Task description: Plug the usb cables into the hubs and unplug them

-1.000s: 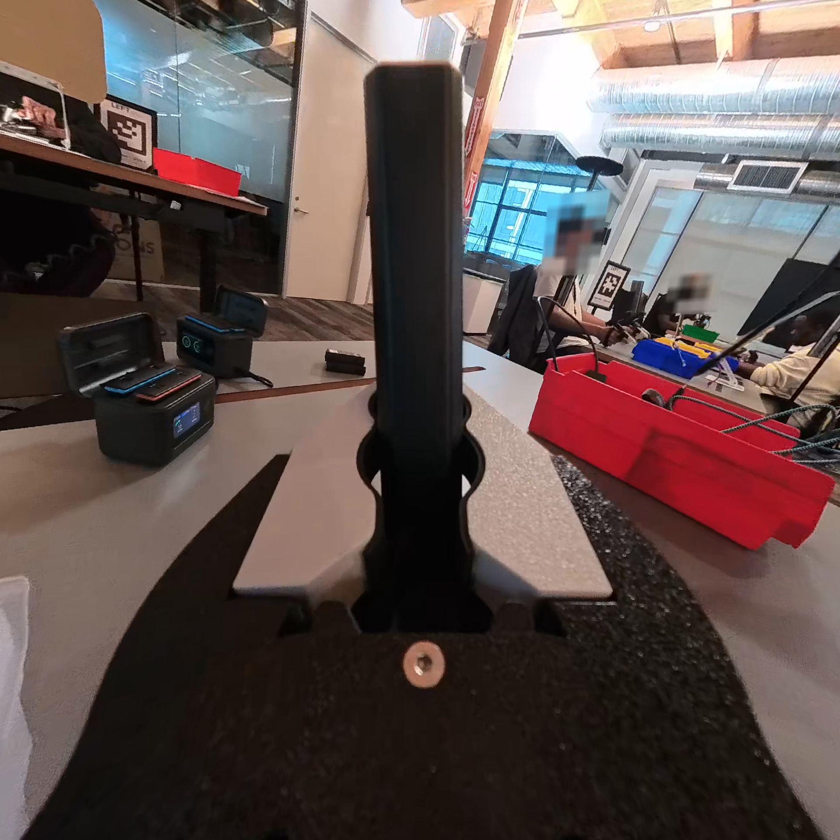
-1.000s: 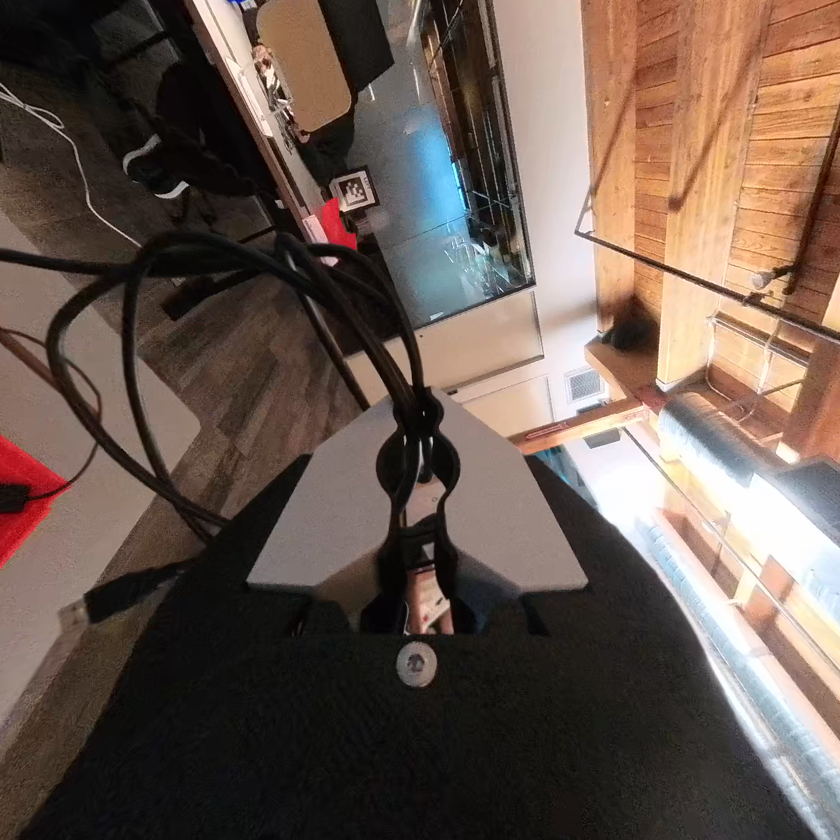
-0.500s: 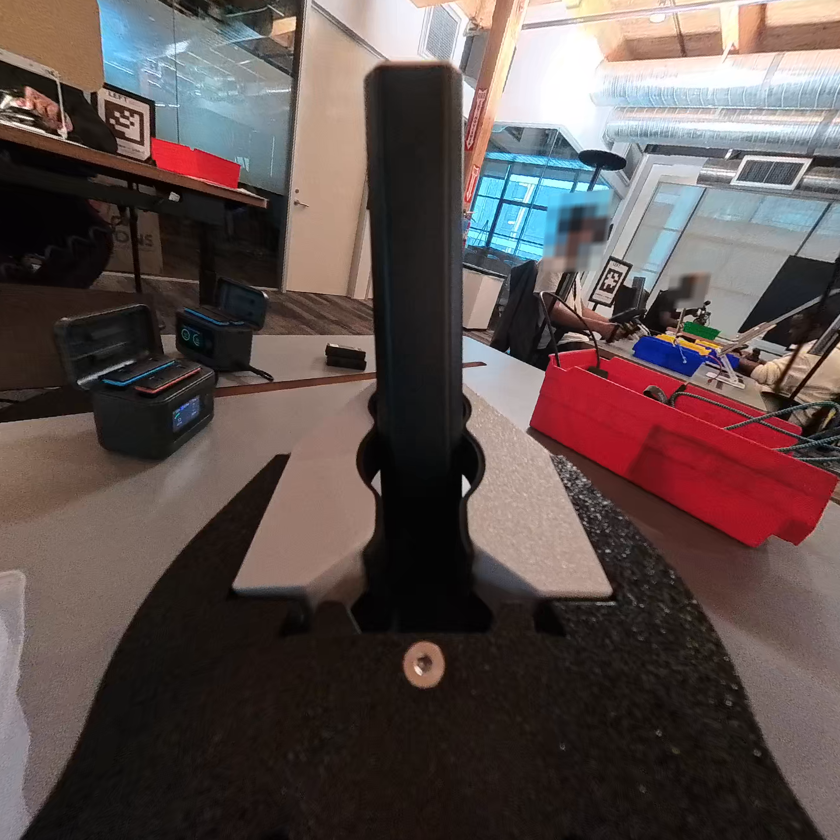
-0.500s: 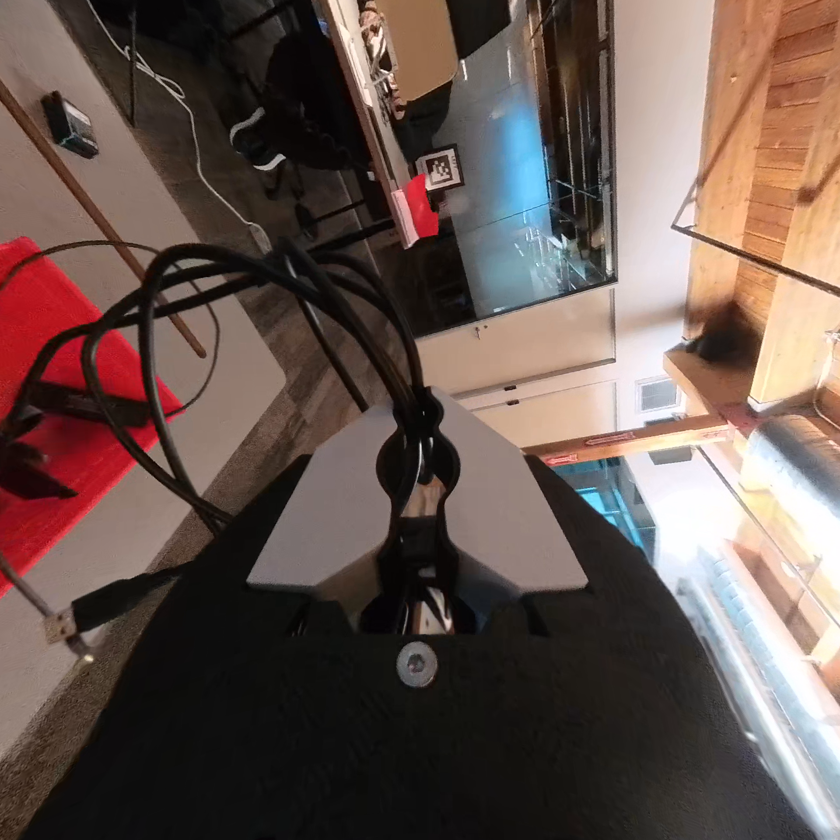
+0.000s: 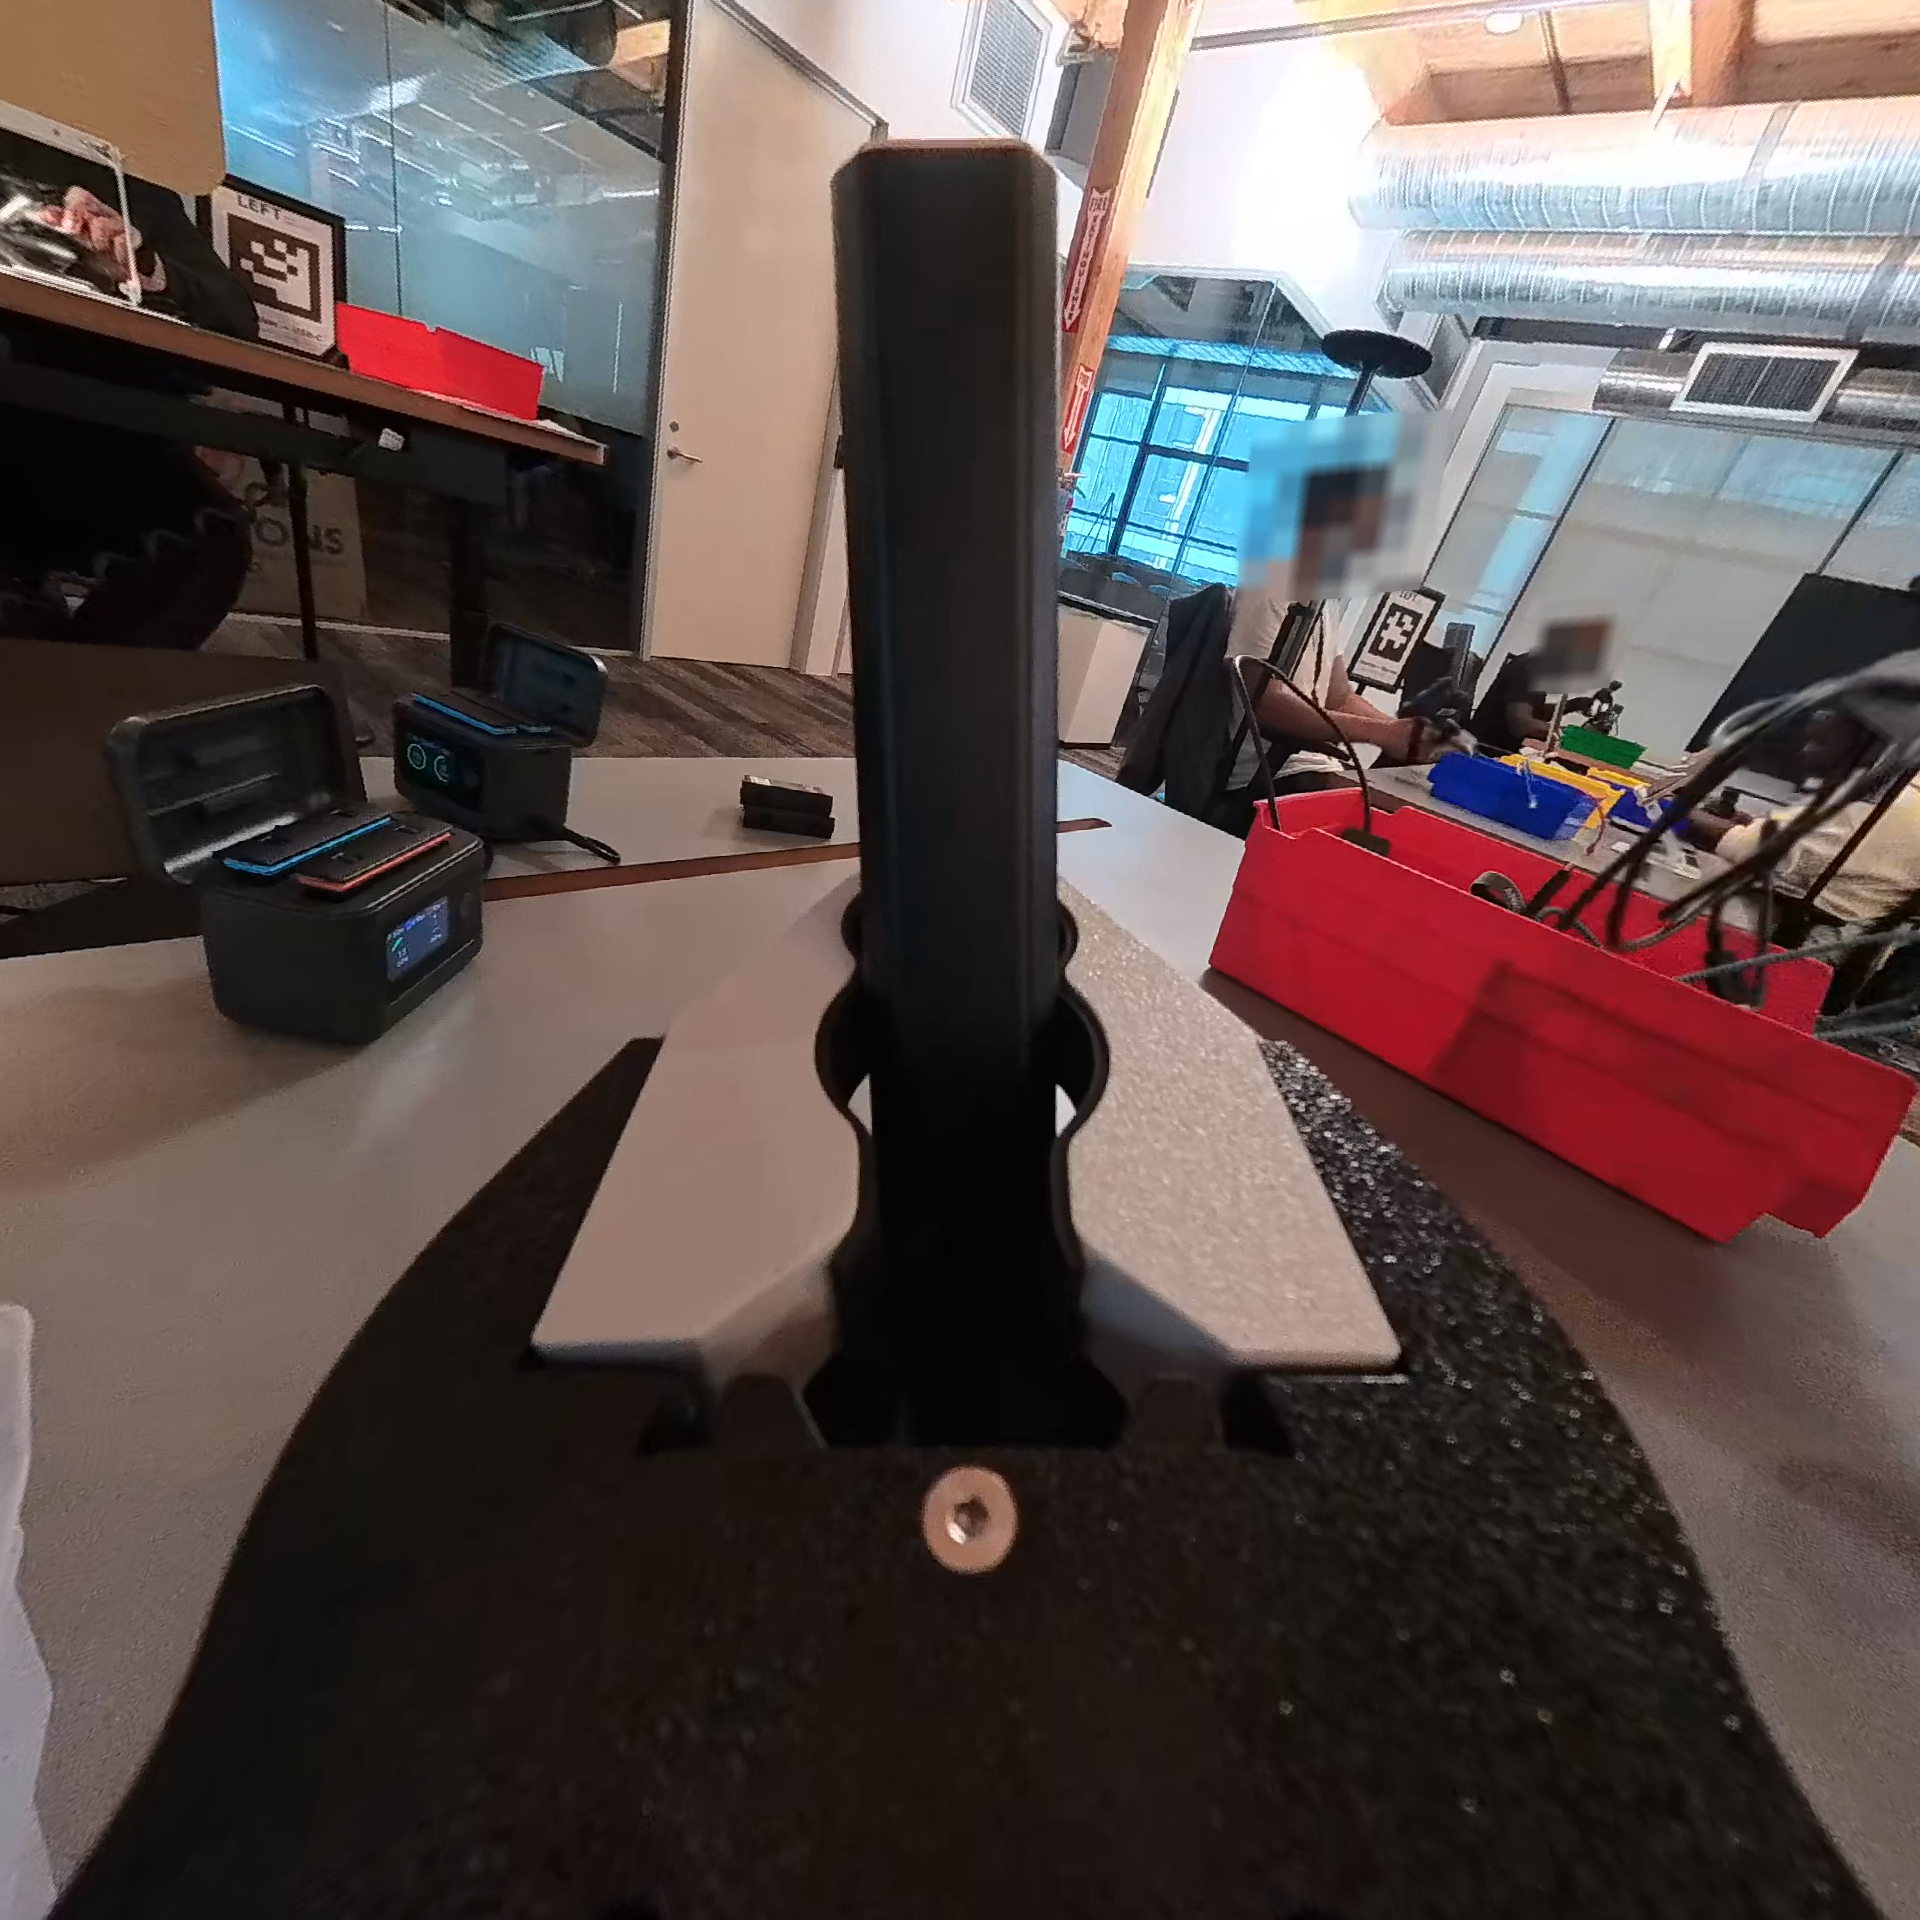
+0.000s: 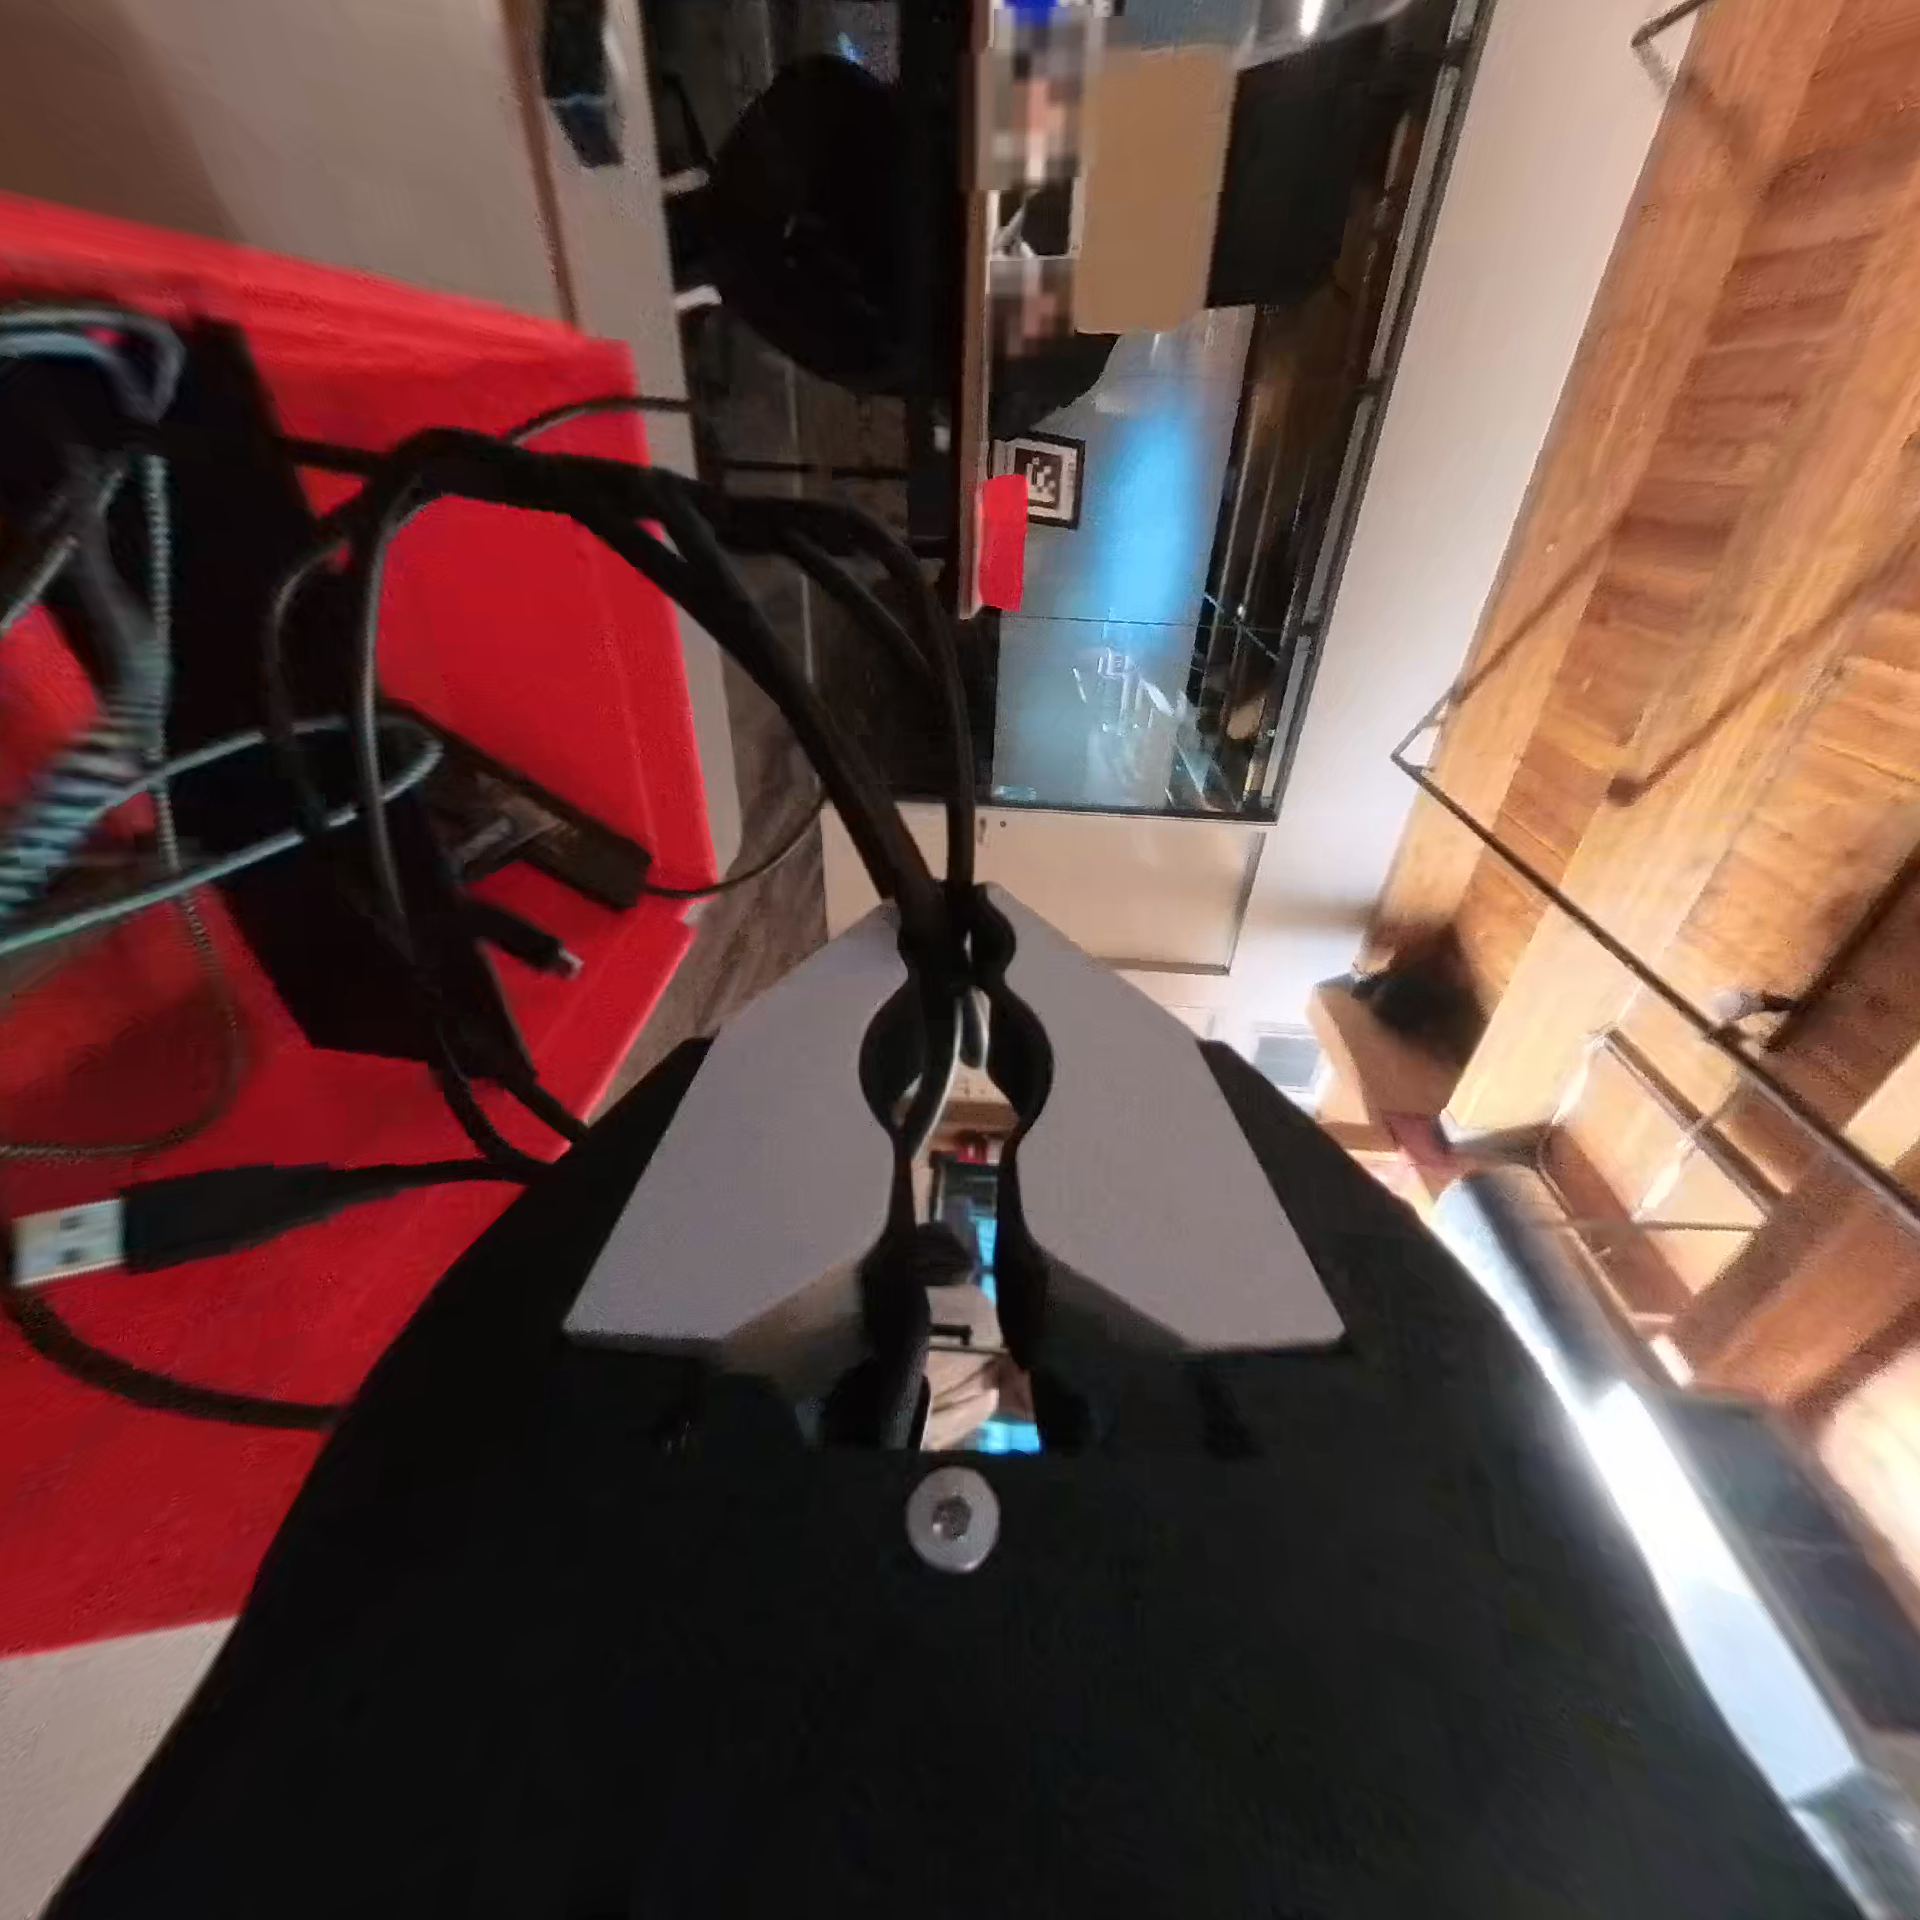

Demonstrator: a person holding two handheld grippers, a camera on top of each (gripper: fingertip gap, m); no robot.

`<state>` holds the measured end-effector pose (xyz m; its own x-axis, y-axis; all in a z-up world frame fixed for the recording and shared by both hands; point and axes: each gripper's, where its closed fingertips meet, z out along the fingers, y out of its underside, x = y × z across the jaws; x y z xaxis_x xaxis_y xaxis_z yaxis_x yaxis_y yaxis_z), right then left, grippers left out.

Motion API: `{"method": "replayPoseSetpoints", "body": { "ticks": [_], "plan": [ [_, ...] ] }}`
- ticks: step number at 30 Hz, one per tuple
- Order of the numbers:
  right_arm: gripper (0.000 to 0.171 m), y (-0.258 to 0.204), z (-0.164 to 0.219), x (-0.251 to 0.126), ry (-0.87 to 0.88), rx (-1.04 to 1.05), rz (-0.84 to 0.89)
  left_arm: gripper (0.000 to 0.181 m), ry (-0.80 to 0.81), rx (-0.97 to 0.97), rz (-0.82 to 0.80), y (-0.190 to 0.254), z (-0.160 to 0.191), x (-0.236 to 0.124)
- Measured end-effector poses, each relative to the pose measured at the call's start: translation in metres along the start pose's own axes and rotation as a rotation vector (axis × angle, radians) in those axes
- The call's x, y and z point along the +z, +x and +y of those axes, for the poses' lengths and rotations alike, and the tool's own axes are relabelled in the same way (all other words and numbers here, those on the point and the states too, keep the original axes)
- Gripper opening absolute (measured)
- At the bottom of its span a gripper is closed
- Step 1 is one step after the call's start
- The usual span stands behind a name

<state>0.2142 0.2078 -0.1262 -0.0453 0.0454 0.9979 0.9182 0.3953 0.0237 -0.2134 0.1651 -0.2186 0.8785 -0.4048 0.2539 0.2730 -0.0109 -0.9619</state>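
Note:
My left gripper [image 5: 951, 920] is shut on a long black USB hub [image 5: 945, 520] and holds it upright over the grey table [image 5: 208, 1143]. My right gripper [image 6: 956, 925] is shut on a bundle of black USB cables [image 6: 790, 644], rolled on its side over the red bin [image 6: 499, 468]. A USB-A plug [image 6: 62, 1242] dangles from the bundle at the left. A black hub [image 6: 260, 727] and braided cables lie in the bin. In the left wrist view the bundle [image 5: 1766, 790] hangs above the red bin [image 5: 1558, 1039] at the right.
Two open black charger cases [image 5: 332, 883] [image 5: 488, 748] and a small black battery [image 5: 788, 805] sit on the table at the left. A white object [image 5: 10, 1558] shows at the left edge. People sit at a far table with a blue bin [image 5: 1507, 790]. Across from one pair of fingers to the other is roughly 45 cm.
My right gripper has swung with the cable bundle from beside the table to over the red bin, and the bundle now shows in the left wrist view. The left gripper has barely moved.

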Motion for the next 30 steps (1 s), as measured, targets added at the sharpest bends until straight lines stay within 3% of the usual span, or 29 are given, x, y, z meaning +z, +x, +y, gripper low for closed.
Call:
{"method": "replayPoseSetpoints", "body": {
  "ticks": [5, 18, 21, 24, 26, 28, 30],
  "plan": [
    [0.003, -0.088, 0.003, 0.000, -0.054, -0.030, -0.172, 0.026, -0.002, -0.007, 0.007, 0.002, 0.002, 0.001],
    [0.004, -0.184, 0.039, -0.015, -0.463, 0.573, -1.062, 0.025, -0.002, 0.003, 0.034, 0.009, 0.000, 0.002],
    [0.014, -0.168, 0.038, -0.014, -0.471, 0.665, -1.120, 0.025, -0.003, 0.004, 0.061, 0.014, 0.001, 0.002],
    [0.066, -0.122, 0.034, -0.018, -0.491, 0.779, -1.145, 0.025, -0.006, 0.013, 0.112, 0.023, 0.001, 0.004],
    [0.085, -0.084, 0.035, -0.017, -0.492, 0.812, -1.097, 0.026, -0.012, 0.033, 0.160, 0.033, 0.002, 0.006],
    [0.086, -0.045, 0.025, -0.011, -0.451, 0.836, -1.019, 0.025, -0.022, 0.065, 0.226, 0.048, 0.003, 0.008],
    [0.086, -0.008, -0.015, -0.001, -0.288, 0.845, -0.952, 0.026, -0.037, 0.105, 0.309, 0.068, 0.006, 0.010]
  ]
}}
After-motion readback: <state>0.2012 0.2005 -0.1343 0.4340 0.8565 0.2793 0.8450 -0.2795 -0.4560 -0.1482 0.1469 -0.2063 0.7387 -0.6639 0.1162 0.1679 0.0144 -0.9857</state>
